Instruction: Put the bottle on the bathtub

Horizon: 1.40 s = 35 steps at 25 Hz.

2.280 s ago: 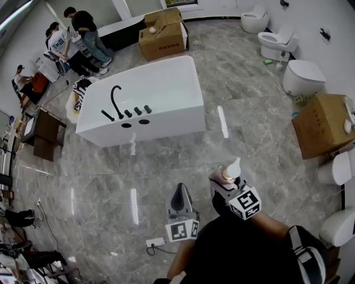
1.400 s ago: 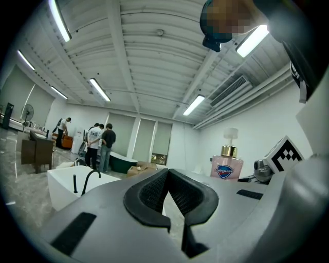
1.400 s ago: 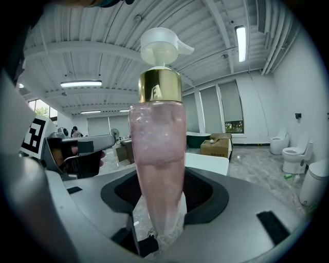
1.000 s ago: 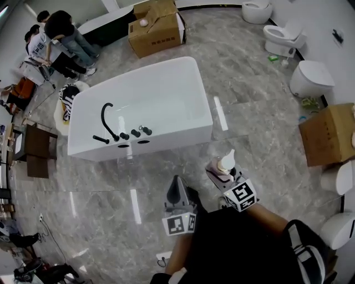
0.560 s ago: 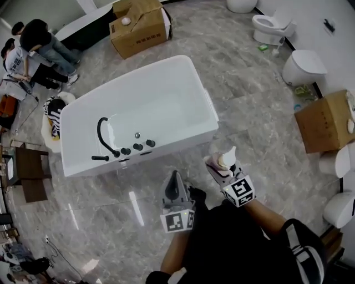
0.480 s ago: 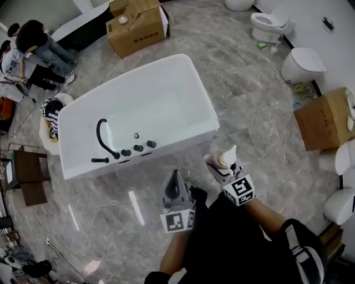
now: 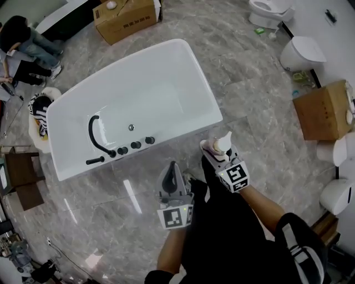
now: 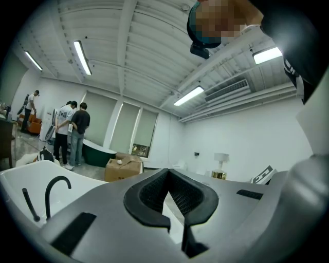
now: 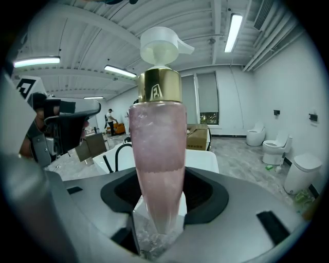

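Observation:
A pink pump bottle [image 9: 157, 154] with a gold collar and white pump stands upright between the jaws of my right gripper [image 9: 159, 226], which is shut on it. In the head view the bottle [image 7: 220, 145] sits just off the near right corner of the white bathtub [image 7: 188, 66], with the right gripper [image 7: 218, 152] below it. A black curved faucet [image 7: 94, 136] and several black knobs line the tub's near rim. My left gripper [image 7: 171, 178] hangs beside the right one, jaws shut and empty, also seen in the left gripper view [image 8: 169, 205].
Grey marble floor surrounds the tub. Cardboard boxes stand behind the tub [image 7: 127, 16] and at the right [image 7: 321, 111]. Toilets [image 7: 302, 52] line the right wall. People [image 7: 25, 41] stand at the far left near dark furniture [image 7: 16, 177].
I have walked closer to the bathtub; it now lies larger and nearer in the head view. Both grippers kept their pose, the right one still holding the bottle.

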### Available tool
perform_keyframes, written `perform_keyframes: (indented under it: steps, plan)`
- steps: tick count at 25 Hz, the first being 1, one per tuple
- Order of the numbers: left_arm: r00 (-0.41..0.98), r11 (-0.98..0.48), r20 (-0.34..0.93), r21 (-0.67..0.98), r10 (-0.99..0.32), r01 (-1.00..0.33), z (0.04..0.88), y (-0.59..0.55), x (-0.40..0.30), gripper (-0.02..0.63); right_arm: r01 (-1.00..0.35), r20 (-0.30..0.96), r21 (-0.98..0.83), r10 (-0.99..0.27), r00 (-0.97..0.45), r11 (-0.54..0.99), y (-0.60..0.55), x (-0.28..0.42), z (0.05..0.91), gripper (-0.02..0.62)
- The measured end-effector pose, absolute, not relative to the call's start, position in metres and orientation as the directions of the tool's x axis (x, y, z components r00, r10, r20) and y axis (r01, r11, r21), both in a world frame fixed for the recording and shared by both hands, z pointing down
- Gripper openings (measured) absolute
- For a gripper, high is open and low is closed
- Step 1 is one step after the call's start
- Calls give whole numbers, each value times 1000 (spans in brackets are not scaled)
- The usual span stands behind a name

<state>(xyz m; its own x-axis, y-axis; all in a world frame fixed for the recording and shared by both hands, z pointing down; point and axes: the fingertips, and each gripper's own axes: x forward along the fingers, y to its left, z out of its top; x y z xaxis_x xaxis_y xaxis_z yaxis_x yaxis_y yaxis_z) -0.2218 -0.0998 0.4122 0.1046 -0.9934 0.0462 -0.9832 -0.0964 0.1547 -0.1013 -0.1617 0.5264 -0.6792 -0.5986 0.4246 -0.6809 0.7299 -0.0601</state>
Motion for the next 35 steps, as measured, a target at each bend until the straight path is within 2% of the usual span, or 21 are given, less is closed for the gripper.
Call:
perform_keyframes:
  steps: [14, 35]
  plan:
    - [65, -47, 89, 194, -994, -980, 456, -150, -231, 14, -660, 472, -39, -568, -674, 750, -242, -125, 610, 225]
    - [112, -86, 123, 198, -986, -976, 499, -166, -227, 14, -722, 533, -37, -598, -599, 691, -300, -123, 738, 225]
